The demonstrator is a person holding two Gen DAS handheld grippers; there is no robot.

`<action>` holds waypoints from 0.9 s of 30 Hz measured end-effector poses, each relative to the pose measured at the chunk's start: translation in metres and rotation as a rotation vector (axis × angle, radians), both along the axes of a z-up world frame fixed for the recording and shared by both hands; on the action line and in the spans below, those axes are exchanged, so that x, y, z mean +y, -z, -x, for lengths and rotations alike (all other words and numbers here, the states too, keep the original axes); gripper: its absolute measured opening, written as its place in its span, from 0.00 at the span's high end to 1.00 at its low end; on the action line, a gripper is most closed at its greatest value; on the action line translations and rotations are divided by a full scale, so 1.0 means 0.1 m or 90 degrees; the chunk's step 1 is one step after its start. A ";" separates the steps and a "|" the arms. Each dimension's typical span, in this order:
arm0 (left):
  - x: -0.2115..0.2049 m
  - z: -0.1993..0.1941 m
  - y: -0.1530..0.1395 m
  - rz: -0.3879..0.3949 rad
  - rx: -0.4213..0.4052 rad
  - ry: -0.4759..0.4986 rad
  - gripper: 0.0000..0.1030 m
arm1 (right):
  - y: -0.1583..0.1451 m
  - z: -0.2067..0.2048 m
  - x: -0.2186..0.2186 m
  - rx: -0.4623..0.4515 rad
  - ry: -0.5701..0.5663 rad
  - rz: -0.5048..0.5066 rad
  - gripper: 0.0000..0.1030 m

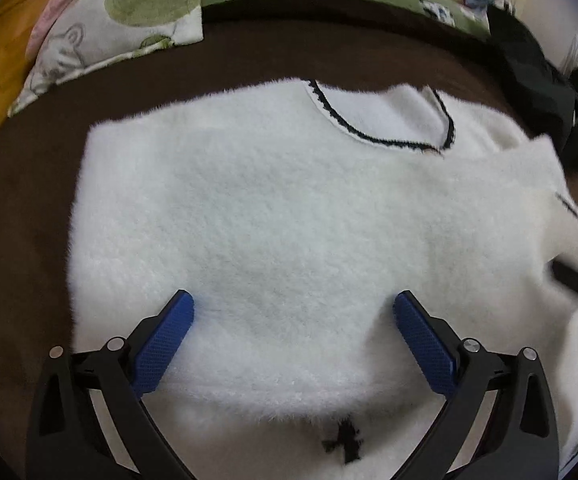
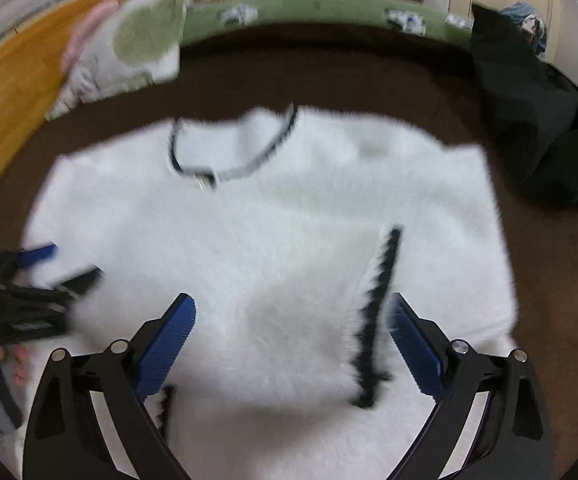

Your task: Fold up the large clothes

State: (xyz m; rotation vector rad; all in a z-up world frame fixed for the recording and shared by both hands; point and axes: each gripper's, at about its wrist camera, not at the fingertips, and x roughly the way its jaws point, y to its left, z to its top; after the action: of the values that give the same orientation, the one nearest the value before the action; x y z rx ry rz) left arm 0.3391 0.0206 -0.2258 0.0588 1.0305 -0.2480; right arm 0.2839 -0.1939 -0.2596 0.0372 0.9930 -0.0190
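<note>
Left wrist view: brown blanket (image 1: 21, 240) spread wide, white fluffy sweater (image 1: 289, 208) flat on its middle with black-trimmed neckline (image 1: 389, 136) toward the far edge, patterned pillow (image 1: 121, 20) past that edge at the left, dark garment (image 1: 541, 92) at the right. Over the sweater's near hem, left gripper (image 1: 293, 308) gaping wide, nothing between blue pads (image 1: 161, 352). Right wrist view, blurred: right gripper (image 2: 291, 312) likewise wide over the sweater, black jagged trim (image 2: 373, 320) just inside its right pad, untouched as far as visible.
</note>
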 end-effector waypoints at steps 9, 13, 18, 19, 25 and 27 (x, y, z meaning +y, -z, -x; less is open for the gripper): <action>0.01 -0.05 0.08 0.029 -0.031 -0.011 0.05 | 0.19 -0.05 -0.05 -0.037 0.009 -0.001 0.05; 0.01 -0.04 0.08 0.029 -0.035 -0.010 0.05 | 0.19 -0.05 -0.06 -0.037 0.007 -0.005 0.04; 0.01 -0.04 0.05 0.021 -0.036 -0.008 0.05 | 0.04 0.08 -0.07 -0.043 -0.001 -0.006 0.05; 0.00 -0.02 0.03 0.015 -0.035 -0.006 0.06 | -0.01 0.14 -0.05 -0.052 -0.006 -0.007 0.05; 0.06 0.18 -0.30 -0.002 -0.028 0.003 0.06 | -0.50 0.55 -0.09 -0.096 -0.028 0.011 0.05; 0.13 0.30 -0.45 0.002 -0.037 0.000 0.06 | -0.67 0.73 -0.13 -0.103 -0.031 0.017 0.05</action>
State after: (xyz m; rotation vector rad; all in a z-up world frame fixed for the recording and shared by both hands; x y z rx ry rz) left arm 0.3088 0.0332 -0.1803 0.0634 0.9720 -0.2464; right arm 0.2114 -0.2069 -0.1930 -0.0103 0.8318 0.0157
